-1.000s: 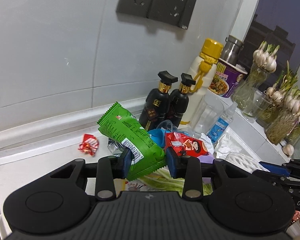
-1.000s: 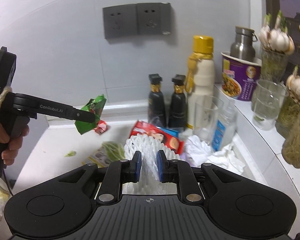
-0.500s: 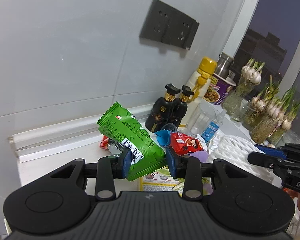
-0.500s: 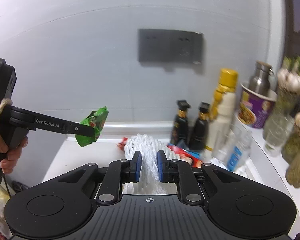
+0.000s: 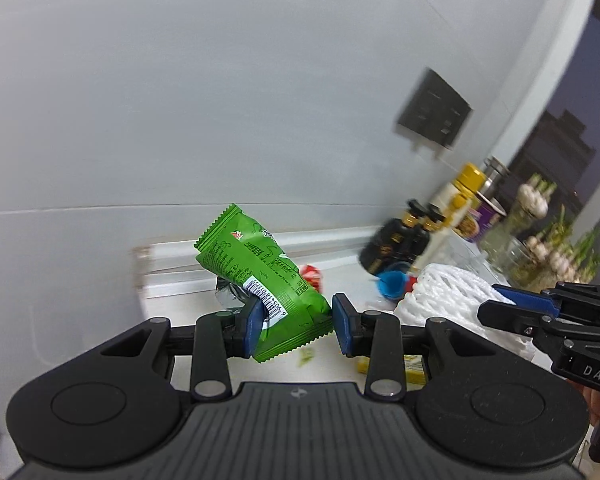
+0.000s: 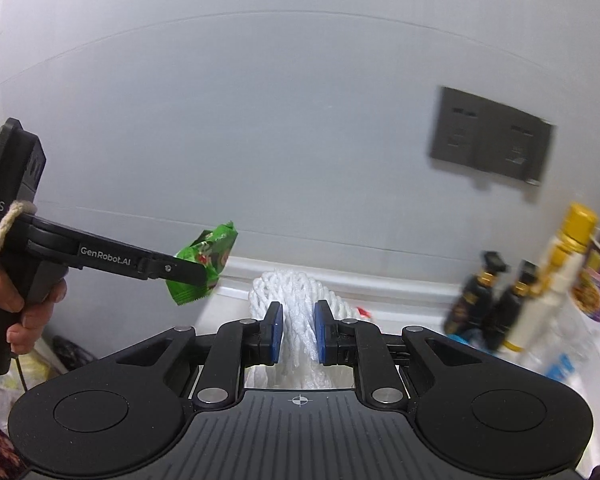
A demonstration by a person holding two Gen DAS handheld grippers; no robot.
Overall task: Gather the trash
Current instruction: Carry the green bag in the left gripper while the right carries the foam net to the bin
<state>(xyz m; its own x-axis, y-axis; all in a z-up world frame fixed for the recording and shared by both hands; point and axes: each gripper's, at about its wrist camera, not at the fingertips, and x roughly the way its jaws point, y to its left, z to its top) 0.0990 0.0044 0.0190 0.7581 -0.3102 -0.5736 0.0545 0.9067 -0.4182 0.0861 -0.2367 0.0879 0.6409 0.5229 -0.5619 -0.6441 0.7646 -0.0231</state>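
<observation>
Gripping one green wrapper [image 5: 260, 276] in left jaws, one white foam net [image 6: 296, 304] in right.

A green snack wrapper [image 5: 260, 276], crumpled and tilted, hangs in the air above the counter. Beside it a white foam net [image 6: 296, 312], squeezed in the middle, is also lifted.

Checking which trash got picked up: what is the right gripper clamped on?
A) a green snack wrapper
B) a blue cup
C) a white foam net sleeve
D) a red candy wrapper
C: in the right wrist view the right gripper pinches the white foam net sleeve between its blue pads, while the green snack wrapper sits in the left gripper.
</observation>
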